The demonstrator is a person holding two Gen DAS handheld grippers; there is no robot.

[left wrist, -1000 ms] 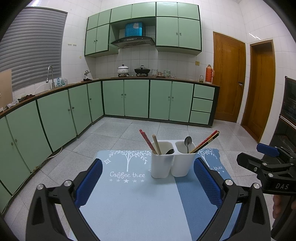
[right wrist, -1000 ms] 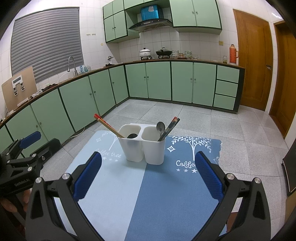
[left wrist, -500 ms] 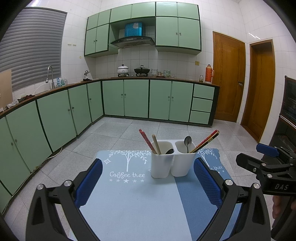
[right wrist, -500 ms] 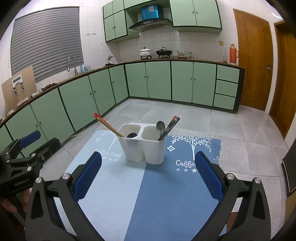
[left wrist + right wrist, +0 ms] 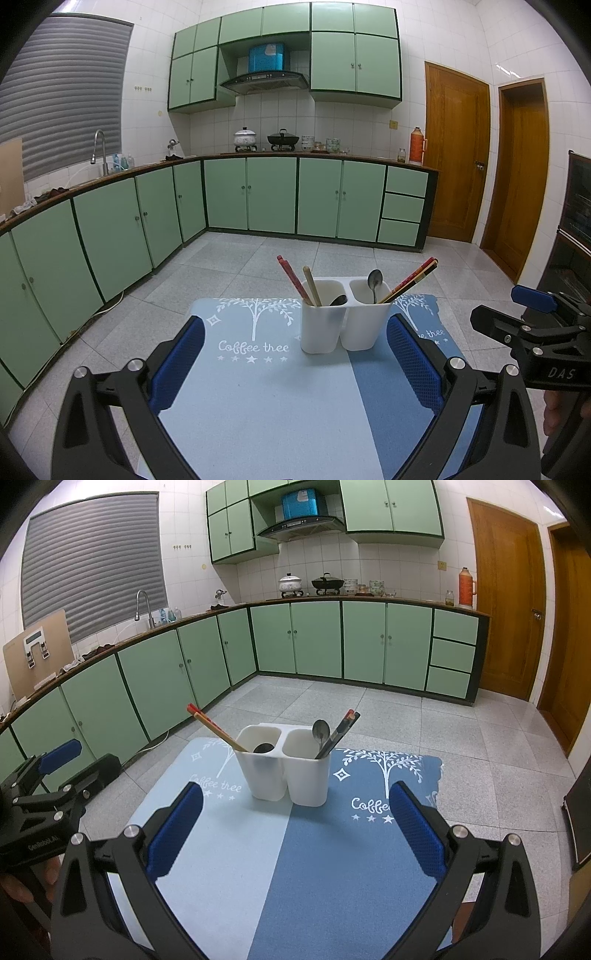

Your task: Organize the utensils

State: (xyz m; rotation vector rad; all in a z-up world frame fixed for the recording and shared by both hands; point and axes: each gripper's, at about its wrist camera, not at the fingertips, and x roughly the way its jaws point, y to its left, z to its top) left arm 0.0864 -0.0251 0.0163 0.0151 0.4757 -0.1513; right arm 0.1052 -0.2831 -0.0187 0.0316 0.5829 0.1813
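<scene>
Left wrist view: the white utensil holder (image 5: pixel 341 317) stands near the mat's (image 5: pixel 258 406) far edge, bare mat before it. The left gripper (image 5: pixel 295 362) hovers low, jaws wide apart, empty. "Coffee tree" reads on the mat.

Right wrist view: the right gripper (image 5: pixel 295 823) is likewise spread; chopsticks (image 5: pixel 212 725) and what looks like a spoon (image 5: pixel 320 733) stand in the holder.

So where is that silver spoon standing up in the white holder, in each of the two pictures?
Left wrist view: the silver spoon stands in the right compartment of the white holder, right of centre, beside the dark chopsticks.
Right wrist view: the spoon is near the centre, again in the right compartment.
Shared landmark: the "Coffee tree" mat under the holder.
</scene>
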